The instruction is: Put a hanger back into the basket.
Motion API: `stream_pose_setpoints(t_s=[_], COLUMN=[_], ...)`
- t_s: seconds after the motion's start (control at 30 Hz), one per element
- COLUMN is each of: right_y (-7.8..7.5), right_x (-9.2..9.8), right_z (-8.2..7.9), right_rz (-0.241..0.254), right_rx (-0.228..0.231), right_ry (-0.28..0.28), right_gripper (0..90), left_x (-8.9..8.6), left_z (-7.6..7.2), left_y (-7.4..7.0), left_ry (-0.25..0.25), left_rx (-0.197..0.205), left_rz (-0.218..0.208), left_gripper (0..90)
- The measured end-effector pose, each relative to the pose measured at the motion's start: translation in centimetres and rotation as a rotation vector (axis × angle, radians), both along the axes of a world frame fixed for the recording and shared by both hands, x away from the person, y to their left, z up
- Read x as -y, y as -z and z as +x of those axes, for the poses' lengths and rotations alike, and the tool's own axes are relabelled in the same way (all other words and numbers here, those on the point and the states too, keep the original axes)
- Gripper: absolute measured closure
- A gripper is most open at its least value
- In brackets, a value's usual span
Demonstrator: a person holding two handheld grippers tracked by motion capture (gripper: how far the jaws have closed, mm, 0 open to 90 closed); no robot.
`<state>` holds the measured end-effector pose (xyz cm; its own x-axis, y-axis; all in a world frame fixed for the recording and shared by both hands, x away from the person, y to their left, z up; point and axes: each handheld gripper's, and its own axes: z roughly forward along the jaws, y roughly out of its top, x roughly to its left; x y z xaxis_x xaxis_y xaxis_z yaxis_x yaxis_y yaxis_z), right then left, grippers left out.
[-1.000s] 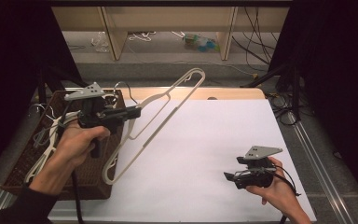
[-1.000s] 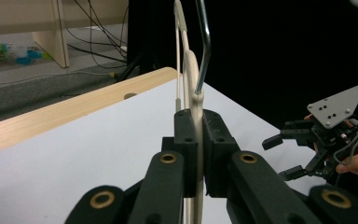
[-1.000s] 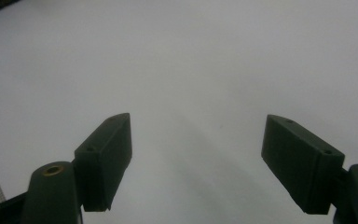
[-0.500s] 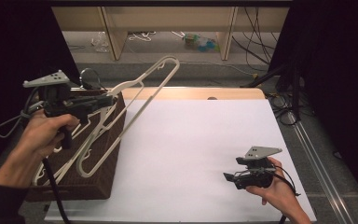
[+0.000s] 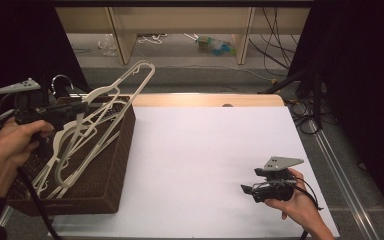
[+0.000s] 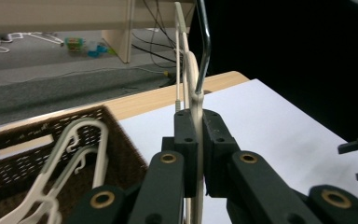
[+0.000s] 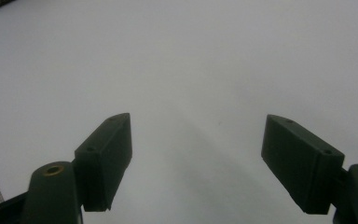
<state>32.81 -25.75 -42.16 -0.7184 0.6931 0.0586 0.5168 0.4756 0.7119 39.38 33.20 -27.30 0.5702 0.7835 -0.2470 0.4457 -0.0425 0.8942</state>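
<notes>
White table surface [image 5: 200, 165]: open from its centre out to 12 o'clock and 6 o'clock, free passage for either hand. Wicker basket [image 5: 112, 165] at 9 o'clock: walls and piled hangers [image 5: 75, 165] block low travel. Held hanger [image 5: 125, 90], clamped in the left gripper [image 5: 87, 107], slants up toward 11 o'clock above the basket. Right gripper [image 5: 247, 192], jaws apart, occupies 4 o'clock.

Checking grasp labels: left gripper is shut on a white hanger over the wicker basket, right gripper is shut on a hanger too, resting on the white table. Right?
Not quite. The right gripper is open and holds nothing, as the right gripper view shows: bare white table between its jaws. The rest stands: the left gripper is shut on the white hanger over the wicker basket.
</notes>
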Motion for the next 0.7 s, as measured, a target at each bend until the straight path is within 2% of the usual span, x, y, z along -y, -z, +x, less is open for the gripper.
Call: stream_pose_setpoints(t_s=[0.13,0.37,0.53,0.57,0.6,0.63,0.7], right_y=[0.1,0.1,0.2,0.4,0.2,0.4,0.2], right_x=[-0.1,-0.1,-0.1,-0.2,-0.2,-0.3,-0.1], right_z=[0.0,0.0,0.1,0.1,0.1,0.1,0.0], right_rz=[0.000,0.003,0.000,0.008,-0.004,0.008,-0.003], right_rx=[-0.011,-0.001,0.000,0.012,-0.001,0.016,-0.004], right_ry=[0.000,-0.001,-0.005,-0.003,-0.013,-0.005,-0.012], right_gripper=[25.2,25.1,25.1,25.1,25.1,25.1,25.1], left_x=[-1.4,-3.8,-4.9,-5.1,-5.4,-5.6,-6.1], left_z=[0.2,0.1,0.1,0.1,0.1,0.1,0.0], left_y=[0.7,2.3,3.4,3.6,3.8,4.0,4.5], left_ry=[-0.016,-0.038,-0.044,-0.045,-0.046,-0.044,-0.046], left_rx=[-0.016,-0.037,-0.053,-0.052,-0.052,-0.055,-0.064], left_rz=[0.004,0.017,0.029,0.033,0.029,0.025,0.021], left_gripper=[85.9,85.9,85.9,85.9,85.8,85.9,85.9])
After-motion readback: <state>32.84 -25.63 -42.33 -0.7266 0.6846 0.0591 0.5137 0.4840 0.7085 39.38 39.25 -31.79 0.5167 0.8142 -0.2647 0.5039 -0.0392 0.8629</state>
